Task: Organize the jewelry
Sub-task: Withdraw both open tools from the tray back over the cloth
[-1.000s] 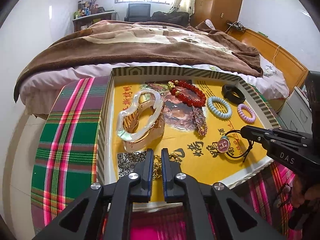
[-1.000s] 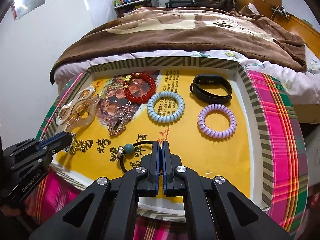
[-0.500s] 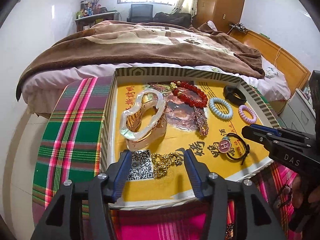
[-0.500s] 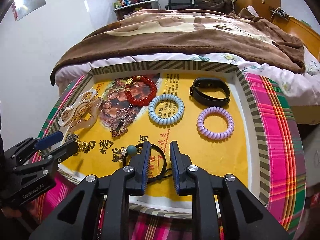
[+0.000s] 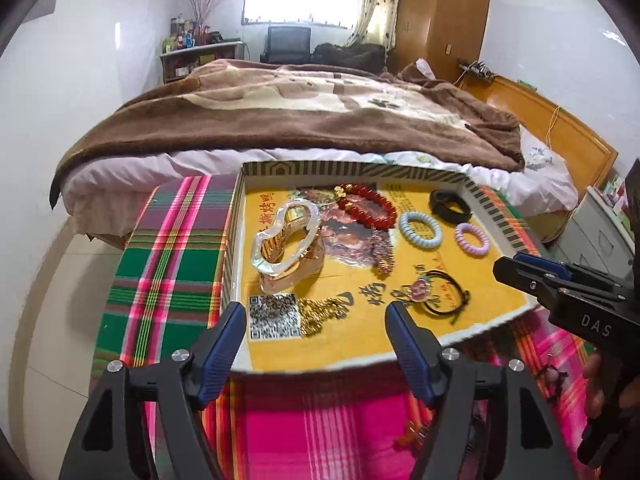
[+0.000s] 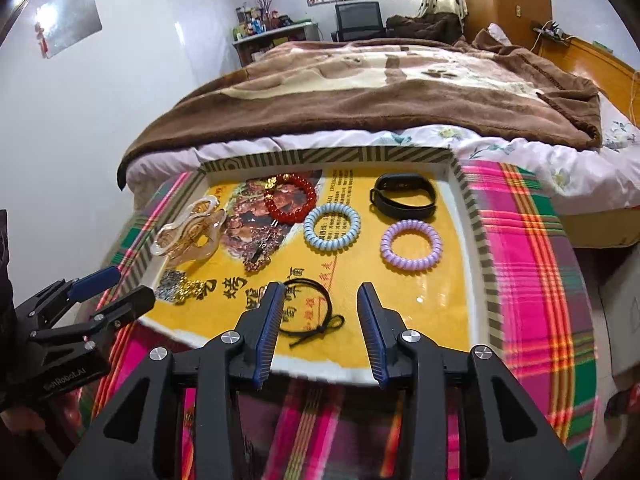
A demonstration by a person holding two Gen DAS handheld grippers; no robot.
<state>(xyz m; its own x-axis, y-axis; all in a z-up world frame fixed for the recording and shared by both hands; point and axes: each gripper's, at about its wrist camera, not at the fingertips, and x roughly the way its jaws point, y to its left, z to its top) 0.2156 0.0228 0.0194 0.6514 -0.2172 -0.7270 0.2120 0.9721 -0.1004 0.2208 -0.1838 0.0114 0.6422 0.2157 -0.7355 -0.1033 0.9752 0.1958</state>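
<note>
A shallow striped-rim tray (image 5: 352,169) (image 6: 476,224) with a yellow printed liner holds the jewelry. In it lie a pearly gold hair claw (image 5: 286,246) (image 6: 188,236), a red bead bracelet (image 5: 366,208) (image 6: 290,198), a blue coil tie (image 5: 420,230) (image 6: 332,228), a purple coil tie (image 5: 472,239) (image 6: 411,246), a black band (image 5: 450,203) (image 6: 402,200), a gold chain (image 5: 318,314) (image 6: 188,290) and a black cord hair tie (image 5: 438,296) (image 6: 310,308). My left gripper (image 5: 314,320) is open and empty above the chain. My right gripper (image 6: 318,300) is open and empty above the cord tie.
The tray sits on a plaid pink and green cloth (image 5: 168,264) (image 6: 532,264). A bed with a brown blanket (image 5: 300,120) lies right behind it. A rhinestone clip (image 5: 382,254) lies mid-tray. A grey cabinet (image 5: 592,232) stands at the right.
Both grippers went from shut to wide open and drew back toward the tray's near edge. The gold chain and the black cord tie now lie free on the liner.
</note>
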